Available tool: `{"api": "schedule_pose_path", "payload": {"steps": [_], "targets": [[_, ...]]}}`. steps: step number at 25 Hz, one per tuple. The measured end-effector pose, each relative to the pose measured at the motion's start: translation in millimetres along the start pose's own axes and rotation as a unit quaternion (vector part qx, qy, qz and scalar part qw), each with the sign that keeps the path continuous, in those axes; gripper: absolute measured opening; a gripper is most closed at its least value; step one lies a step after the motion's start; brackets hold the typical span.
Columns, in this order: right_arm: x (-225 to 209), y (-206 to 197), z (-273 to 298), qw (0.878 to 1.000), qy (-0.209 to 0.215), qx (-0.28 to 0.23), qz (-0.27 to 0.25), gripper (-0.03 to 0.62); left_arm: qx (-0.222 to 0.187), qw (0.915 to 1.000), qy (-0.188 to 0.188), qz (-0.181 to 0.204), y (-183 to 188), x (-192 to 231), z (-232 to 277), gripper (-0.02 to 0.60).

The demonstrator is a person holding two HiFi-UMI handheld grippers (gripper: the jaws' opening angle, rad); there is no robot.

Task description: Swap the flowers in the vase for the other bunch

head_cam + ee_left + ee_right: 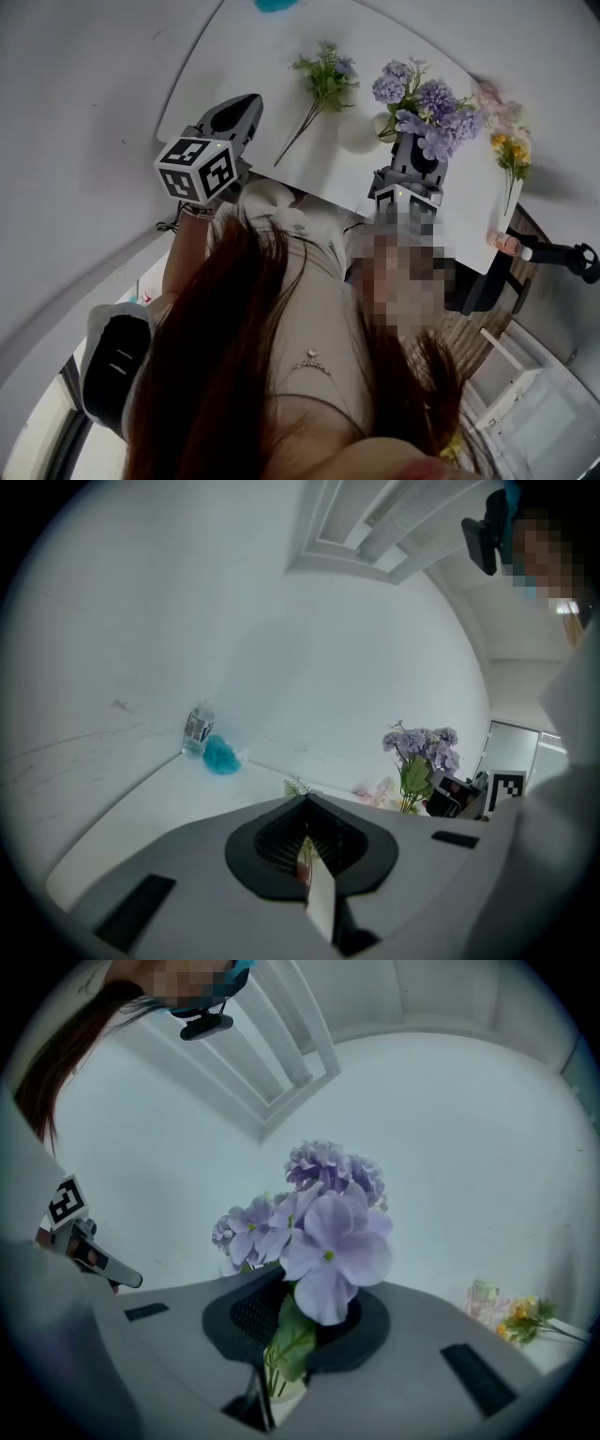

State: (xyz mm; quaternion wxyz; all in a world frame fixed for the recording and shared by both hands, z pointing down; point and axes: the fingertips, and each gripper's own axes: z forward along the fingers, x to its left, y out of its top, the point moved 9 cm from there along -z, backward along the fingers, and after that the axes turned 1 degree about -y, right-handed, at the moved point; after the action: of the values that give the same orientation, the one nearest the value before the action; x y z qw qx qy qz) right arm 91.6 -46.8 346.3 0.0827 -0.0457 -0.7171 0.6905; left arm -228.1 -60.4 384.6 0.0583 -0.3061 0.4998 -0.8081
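While only one hand is needed for the flowers, the left gripper (pixel 234 117) is held idle over the near edge of the bench (pixel 281 37), its jaws pressed together on nothing. The right gripper (pixel 417 157) is pinched low on the stems of the purple flower bunch (pixel 427 108), probably to spare the heads. The white vase (pixel 361 133) stands right by those stems. Beyond, the green bunch (pixel 323 82) is laid flat, within reach for the swap.

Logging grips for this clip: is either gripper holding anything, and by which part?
The right gripper holds the purple flower bunch by its stems, between its jaws. The left gripper is shut on nothing.
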Motion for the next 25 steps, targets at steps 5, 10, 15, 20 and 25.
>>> {"api": "schedule_pose_path", "payload": {"steps": [5, 10, 15, 20, 25], "targets": [[-2.8, -4.2, 0.0, 1.0, 0.001, 0.014, 0.009, 0.061, 0.004, 1.0, -0.001, 0.001, 1.6, -2.5, 2.8, 0.005], [-0.9, -9.9, -0.1, 0.999, 0.004, 0.03, 0.015, 0.061, 0.004, 1.0, -0.003, 0.001, 1.2, -2.1, 3.1, 0.005], [0.0, -14.8, 2.1, 0.999, 0.007, 0.048, 0.019, 0.061, 0.005, 1.0, -0.003, 0.001, 2.4, -1.6, 3.1, 0.005], [3.0, -19.7, 4.6, 0.998, 0.009, 0.062, 0.02, 0.061, 0.007, 1.0, -0.004, 0.001, 2.8, 1.5, 3.8, 0.005], [7.0, -23.6, 5.6, 0.997, 0.008, 0.076, 0.018, 0.061, 0.009, 0.9999, -0.01, 0.0, 1.6, 5.9, 5.3, 0.005]]}}
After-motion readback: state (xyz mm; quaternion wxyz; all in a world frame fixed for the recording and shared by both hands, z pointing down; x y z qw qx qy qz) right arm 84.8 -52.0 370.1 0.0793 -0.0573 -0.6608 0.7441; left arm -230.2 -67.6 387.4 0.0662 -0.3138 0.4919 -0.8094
